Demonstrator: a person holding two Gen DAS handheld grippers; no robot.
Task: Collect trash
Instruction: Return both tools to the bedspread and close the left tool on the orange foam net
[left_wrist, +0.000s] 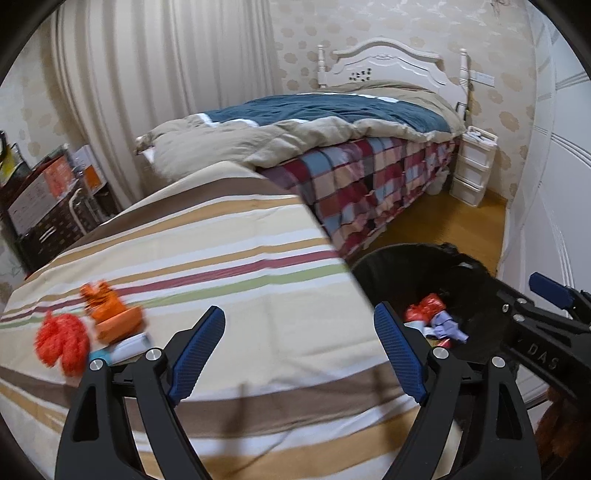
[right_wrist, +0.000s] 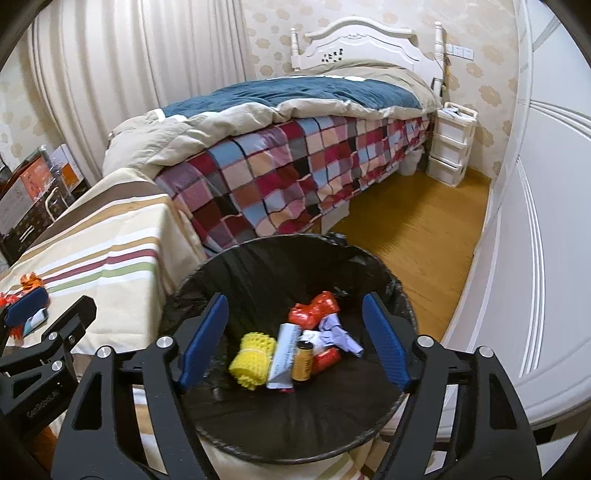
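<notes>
now, my left gripper (left_wrist: 299, 354): jaws wide apart, nothing between them, over the striped cloth (left_wrist: 229, 258) in the lower middle of the left wrist view.
my right gripper (right_wrist: 293, 345): also spread apart and empty, above the bin (right_wrist: 207, 277) at the bottom centre of the right wrist view.
trash left: an orange crumpled wrapper (left_wrist: 110, 314), a red fluffy piece (left_wrist: 61, 343) and a white-blue packet (left_wrist: 125, 349), touching each other at the lower left of the left wrist view, a bit blurred.
trash in bin: yellow foam net (right_wrist: 253, 360), grey sachet (right_wrist: 282, 360), small can (right_wrist: 303, 360), red wrapper (right_wrist: 314, 310).
handling, i judge: all is light and soft, it crushes easily; the wrapper may slip.
where to hold: across the bunched middle of the orange wrapper, not on a thin edge.
</notes>
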